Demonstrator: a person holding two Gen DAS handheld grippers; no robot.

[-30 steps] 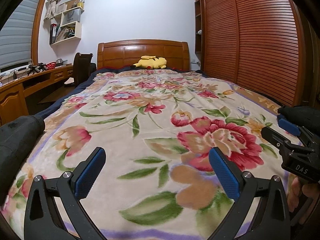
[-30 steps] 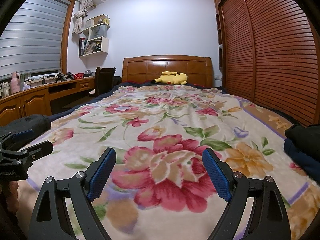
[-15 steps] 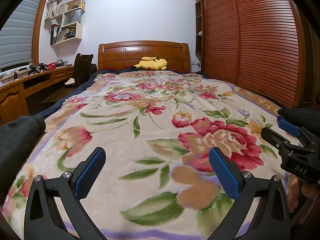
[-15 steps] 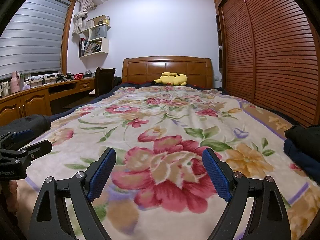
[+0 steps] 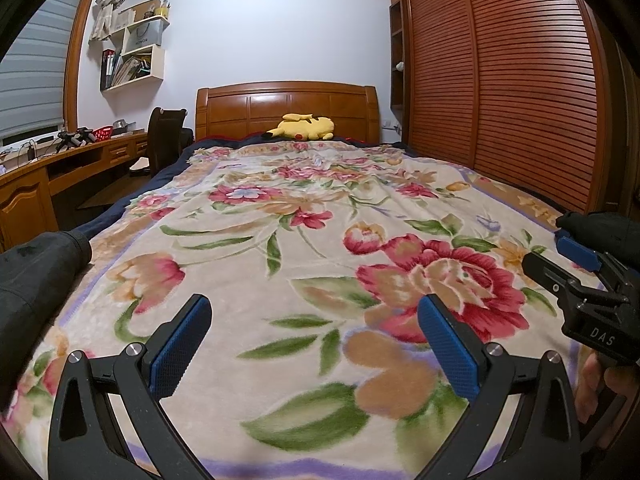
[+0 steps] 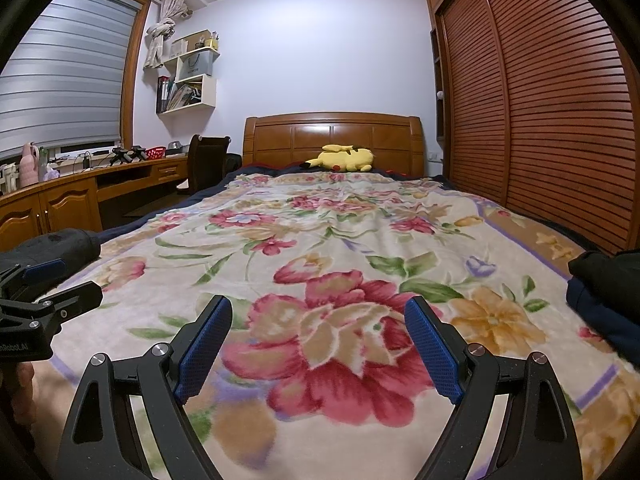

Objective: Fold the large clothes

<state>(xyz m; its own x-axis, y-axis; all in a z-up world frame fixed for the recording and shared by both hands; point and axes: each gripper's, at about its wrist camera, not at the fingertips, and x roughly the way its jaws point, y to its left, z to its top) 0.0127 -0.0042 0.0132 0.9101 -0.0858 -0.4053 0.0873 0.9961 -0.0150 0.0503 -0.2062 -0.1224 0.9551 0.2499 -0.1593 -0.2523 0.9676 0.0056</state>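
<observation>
Left wrist view: I see a bed spread with a floral blanket (image 5: 304, 248), a wooden headboard (image 5: 288, 110) and a yellow plush toy (image 5: 302, 127) at the far end. A slatted wardrobe (image 5: 500, 80) fills the right wall; a desk (image 5: 60, 168) and wall shelves (image 5: 136, 56) holding books stand left. My left gripper (image 5: 316, 344) hovers over the blanket's near end, jaws spread wide, nothing between them. A dark garment (image 5: 36, 272) lies at the bed's left edge.

Right wrist view: the same blanket (image 6: 340, 240) and room, with a window blind (image 6: 60, 80) at left. My right gripper (image 6: 320, 348) hovers likewise, jaws wide apart and empty. Dark folded clothes (image 6: 604, 292) lie at the right edge; the left gripper's body (image 6: 48, 316) shows at left beside the dark garment (image 6: 60, 244).
</observation>
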